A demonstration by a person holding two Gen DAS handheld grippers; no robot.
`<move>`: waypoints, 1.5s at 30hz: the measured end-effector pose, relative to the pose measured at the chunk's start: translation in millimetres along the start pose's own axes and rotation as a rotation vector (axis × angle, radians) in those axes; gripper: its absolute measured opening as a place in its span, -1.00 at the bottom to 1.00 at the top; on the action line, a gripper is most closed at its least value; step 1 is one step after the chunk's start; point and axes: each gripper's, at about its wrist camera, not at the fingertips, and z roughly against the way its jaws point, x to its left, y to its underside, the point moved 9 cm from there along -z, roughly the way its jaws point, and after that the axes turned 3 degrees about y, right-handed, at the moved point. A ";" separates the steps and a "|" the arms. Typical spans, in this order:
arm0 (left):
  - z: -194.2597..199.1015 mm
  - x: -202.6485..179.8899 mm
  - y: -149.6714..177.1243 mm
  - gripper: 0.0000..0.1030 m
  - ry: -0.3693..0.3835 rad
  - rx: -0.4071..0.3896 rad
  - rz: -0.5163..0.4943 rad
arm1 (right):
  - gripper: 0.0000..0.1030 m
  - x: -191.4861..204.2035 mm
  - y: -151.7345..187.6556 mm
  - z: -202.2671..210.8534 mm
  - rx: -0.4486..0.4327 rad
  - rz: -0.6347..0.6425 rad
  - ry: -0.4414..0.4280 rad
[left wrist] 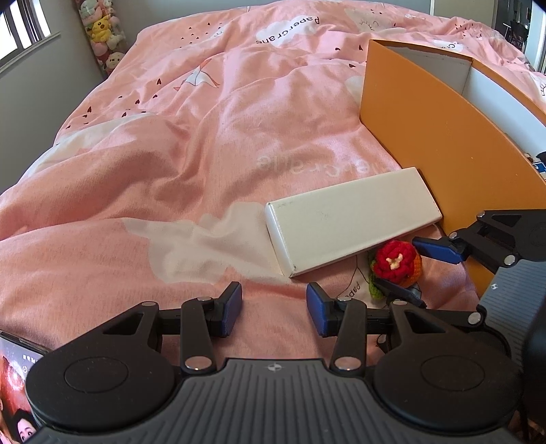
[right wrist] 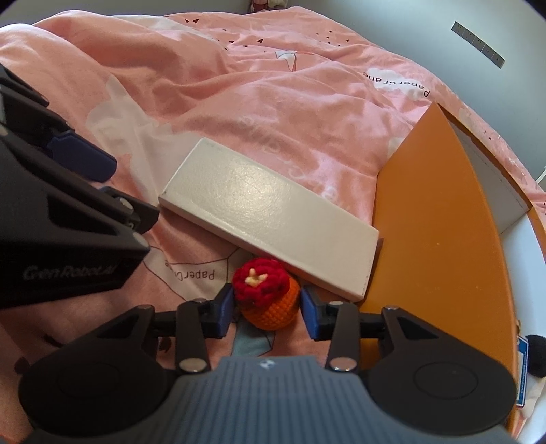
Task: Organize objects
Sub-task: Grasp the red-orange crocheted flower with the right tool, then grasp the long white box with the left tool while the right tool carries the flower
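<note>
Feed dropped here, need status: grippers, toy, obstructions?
Left gripper open, empty. Right gripper straddling crochet toy, closure unclear. White box close behind; orange bin right.

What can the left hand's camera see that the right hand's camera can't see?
Only the left wrist view shows the plush toys in the corner, a window and a phone screen.

Only the right wrist view shows the toy's orange base clearly, sitting between the right gripper fingers, and a grey strip on the wall.

Both show the pink bedcover, the white box, the orange box, the crochet toy and the open left gripper.
</note>
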 end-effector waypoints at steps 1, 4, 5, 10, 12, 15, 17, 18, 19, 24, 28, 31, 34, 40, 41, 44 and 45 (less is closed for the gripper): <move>0.2 -0.1 0.3 0.00 0.002 -0.001 0.000 | -0.19 0.1 -0.3 3.0 -0.006 0.005 0.003; 3.5 -0.6 -1.2 0.00 0.018 -0.019 0.003 | -0.19 -1.5 -2.8 17.5 -0.034 0.010 0.007; 5.2 -0.9 -2.6 0.00 0.029 -0.029 0.003 | -0.19 -2.8 -4.9 23.8 -0.047 0.012 0.011; 26.3 -11.9 -24.4 0.00 0.093 -0.105 -0.054 | -0.19 -18.2 -20.1 58.3 -0.125 0.037 0.042; 34.0 -19.3 -34.7 0.00 0.123 -0.124 -0.097 | -0.19 -28.1 -28.2 70.7 -0.152 0.032 0.040; 44.9 -28.3 -52.3 -0.01 0.159 -0.168 -0.137 | -0.18 -44.4 -40.1 89.0 -0.192 0.039 0.055; 52.4 -34.2 -64.1 -0.01 0.169 -0.200 -0.177 | -0.18 -55.6 -46.1 101.6 -0.224 0.052 0.086; 55.5 -37.5 -68.4 -0.01 0.167 -0.218 -0.203 | -0.18 -62.6 -48.6 108.5 -0.242 0.049 0.103; 57.3 -41.7 -71.2 -0.01 0.167 -0.231 -0.237 | -0.18 -70.7 -50.7 115.1 -0.257 0.038 0.117; 39.4 -72.4 -60.7 -0.01 0.142 -0.204 -0.433 | -0.18 -119.3 -47.7 130.9 -0.272 -0.086 0.155; 9.6 -94.0 -46.3 0.00 0.036 -0.164 -0.577 | -0.18 -155.2 -29.1 120.5 -0.221 -0.166 0.221; -2.8 -103.5 -39.9 0.07 0.037 -0.139 -0.641 | -0.17 -176.2 -14.1 116.5 -0.193 -0.233 0.217; -7.5 -105.7 -42.5 0.11 0.100 -0.103 -0.668 | -0.17 -192.2 -4.4 112.5 -0.175 -0.265 0.200; -19.2 -99.4 -57.0 0.30 0.249 -0.011 -0.791 | -0.17 -211.4 0.1 104.8 -0.147 -0.281 0.142; -22.3 -97.3 -59.2 0.34 0.260 -0.001 -0.814 | -0.17 -214.4 -0.5 102.6 -0.145 -0.280 0.139; -30.5 -96.9 -61.4 0.40 0.303 0.028 -0.879 | -0.17 -220.7 1.0 98.9 -0.139 -0.280 0.131; -33.7 -98.2 -61.2 0.42 0.319 0.039 -0.897 | -0.17 -222.7 1.9 97.2 -0.136 -0.284 0.127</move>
